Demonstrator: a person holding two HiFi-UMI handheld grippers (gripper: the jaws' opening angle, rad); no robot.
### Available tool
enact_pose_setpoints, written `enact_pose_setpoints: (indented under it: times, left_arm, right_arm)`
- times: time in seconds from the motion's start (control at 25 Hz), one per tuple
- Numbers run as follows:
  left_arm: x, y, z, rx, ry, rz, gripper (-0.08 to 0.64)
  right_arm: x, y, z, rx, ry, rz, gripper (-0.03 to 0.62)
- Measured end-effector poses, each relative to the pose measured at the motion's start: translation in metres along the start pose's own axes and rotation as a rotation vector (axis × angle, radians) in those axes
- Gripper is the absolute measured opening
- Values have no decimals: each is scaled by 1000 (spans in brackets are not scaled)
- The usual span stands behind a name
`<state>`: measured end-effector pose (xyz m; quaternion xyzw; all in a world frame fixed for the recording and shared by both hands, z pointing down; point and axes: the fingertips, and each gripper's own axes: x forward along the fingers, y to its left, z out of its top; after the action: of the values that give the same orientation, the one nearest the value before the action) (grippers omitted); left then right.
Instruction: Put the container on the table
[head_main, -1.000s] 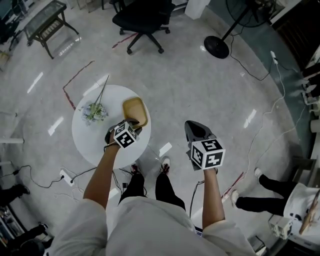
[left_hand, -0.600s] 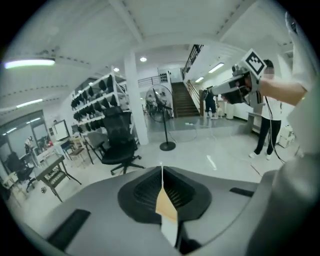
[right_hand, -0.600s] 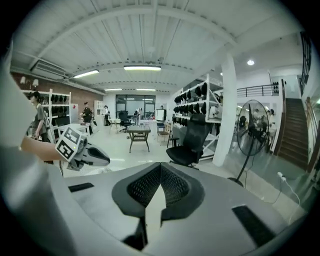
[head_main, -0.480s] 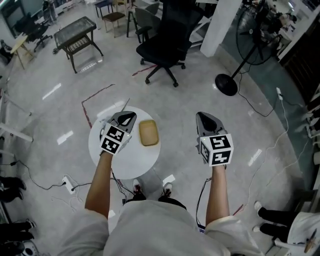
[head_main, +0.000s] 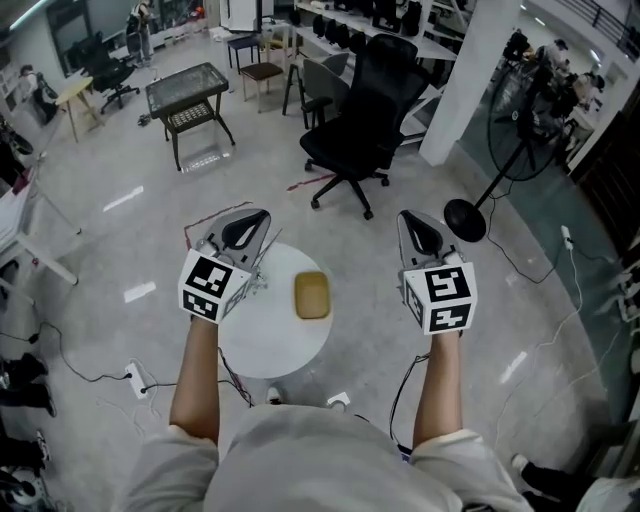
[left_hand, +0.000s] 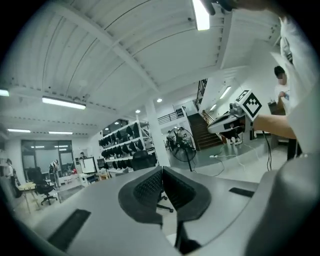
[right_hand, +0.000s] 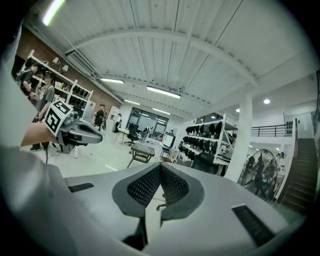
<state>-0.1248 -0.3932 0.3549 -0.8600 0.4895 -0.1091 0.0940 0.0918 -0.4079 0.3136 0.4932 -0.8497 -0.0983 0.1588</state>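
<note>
In the head view we are holding both grippers up in front of us, arms stretched forward. The left gripper (head_main: 247, 228) is hovering over the left edge of the round white table (head_main: 270, 345). The right gripper (head_main: 415, 230) is hanging to the right of the table, clear of it. The tan container (head_main: 312, 296) is lying flat on the table top, right of centre, between the two grippers and touching neither. A black office chair (head_main: 365, 110) is standing on the floor beyond the table.

In the left gripper view we are pointing the tool out across the room. Its two jaws are pressing together at the tips, clenched with nothing between them. The right gripper is showing at the right of this view, and a standing fan (left_hand: 181, 142) is sitting in the background past the jaws.

In the right gripper view the jaws are likewise meeting at the tips, closed on nothing. The left gripper is showing at the left edge, and a side table (right_hand: 142, 150) is standing on the floor beyond the jaws.
</note>
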Motion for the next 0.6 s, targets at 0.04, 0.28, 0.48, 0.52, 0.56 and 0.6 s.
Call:
enact_pose_setpoints:
  times: [0.04,0.28,0.48,0.52,0.56,0.6]
  left_arm:
    - [-6,1,9,17,-12,14,21]
    - [-35,5,53,66,-91,60,21]
    - [-48,1,60,98,-99,84,21]
    - [-50,0,61,103,-97,84,21]
    - [-52,-1,61,107,-95,84,21]
    - [-54,-1,61,109,-94,84,21]
  right_arm:
    - [-2,1,8,-12,-15,5,12]
    - [-4,11,42,-59,-85,24,12]
    - [-4,22,51,-87,-110,39,12]
    - [-5,23,52,-89,-111,43,12]
    - [-5,25,52,-91,-110,46,12]
    - [-5,26,51,-92,-110,49,12]
